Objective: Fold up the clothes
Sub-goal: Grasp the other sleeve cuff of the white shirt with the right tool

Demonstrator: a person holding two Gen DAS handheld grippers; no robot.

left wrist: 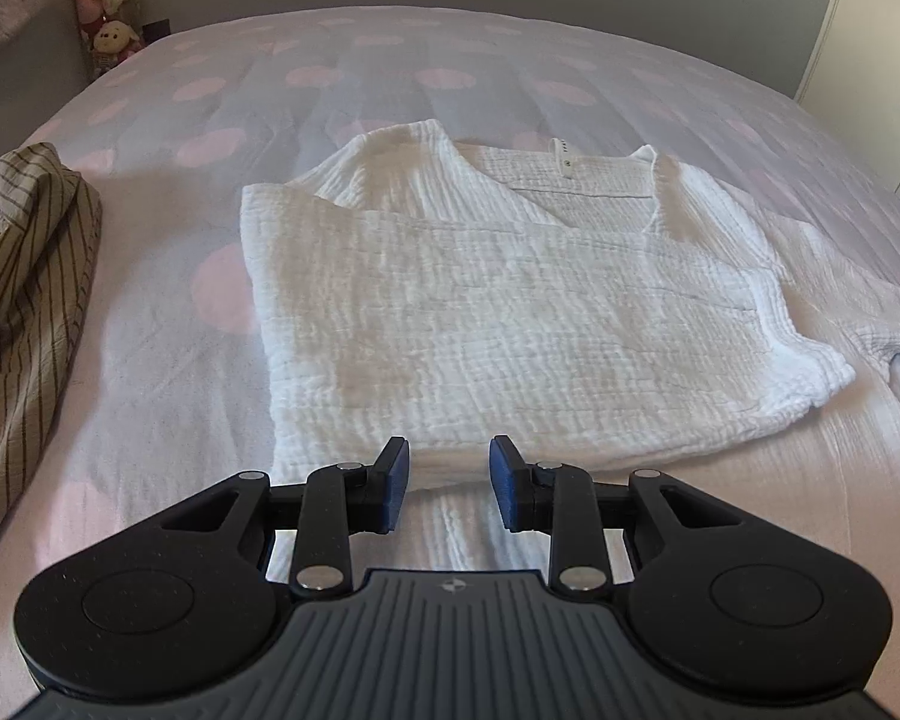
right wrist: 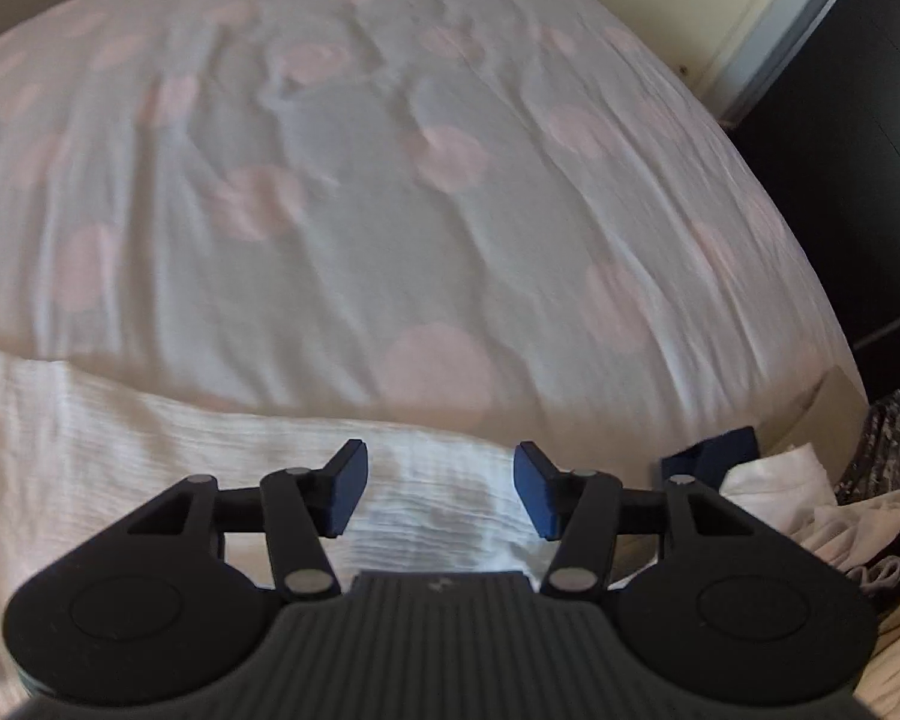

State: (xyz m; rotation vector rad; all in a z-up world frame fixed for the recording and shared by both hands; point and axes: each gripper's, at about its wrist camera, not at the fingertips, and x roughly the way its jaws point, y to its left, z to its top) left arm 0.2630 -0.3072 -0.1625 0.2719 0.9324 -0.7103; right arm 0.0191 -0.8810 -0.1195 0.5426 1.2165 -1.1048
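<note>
A white crinkled shirt [left wrist: 510,312] lies on the bed, its left side folded over the body, collar and label at the far side. Its right sleeve [left wrist: 858,306] sticks out to the right. My left gripper [left wrist: 449,468] is open and empty, just above the shirt's near hem. In the right wrist view, my right gripper [right wrist: 439,489] is open and empty above a part of the white shirt [right wrist: 210,450]. That view is blurred.
The bed has a white cover with pink dots [left wrist: 438,78], also seen in the right wrist view [right wrist: 438,192]. A brown striped garment [left wrist: 24,276] lies at the left. Plush toys [left wrist: 105,0] hang at the far left. A pile of laundry [right wrist: 828,510] sits past the bed's right edge.
</note>
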